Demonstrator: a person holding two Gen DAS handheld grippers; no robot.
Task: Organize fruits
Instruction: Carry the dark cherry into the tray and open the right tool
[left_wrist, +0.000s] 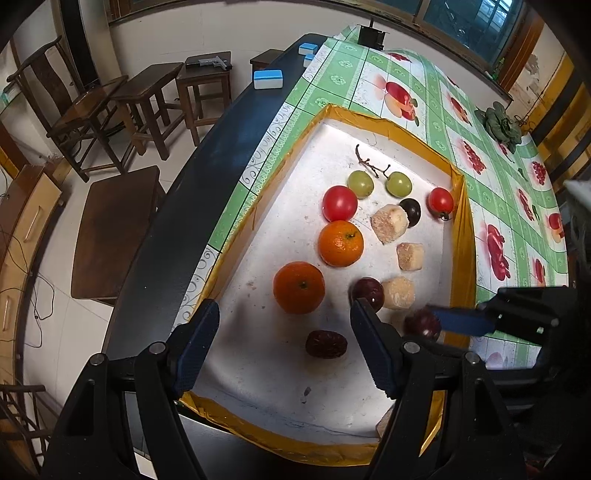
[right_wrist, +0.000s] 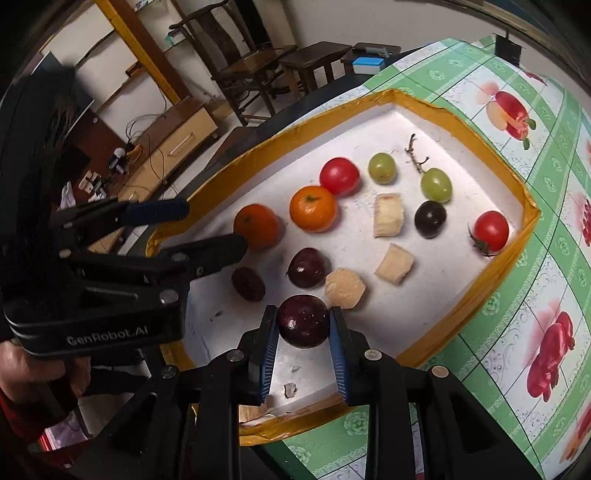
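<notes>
We pinch the dark plum (right_wrist: 303, 320) in the right claw (right_wrist: 303, 325) — ready to regroup it — left claw (left_wrist: 284, 325) spread, idle over the tray (left_wrist: 466, 236).

Dark wooden stools (left_wrist: 147, 92), pale tiled floor (left_wrist: 74, 332)

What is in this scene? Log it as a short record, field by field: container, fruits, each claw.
container: white tray with yellow taped rim, on a fruit-print tablecloth
citrus: two oranges, side by side
tomatoes: two red
grapes: two green
pale chunks: three in mid-tray
right claw: shut on dark plum
left claw: open, empty, over a wrinkled date
</notes>
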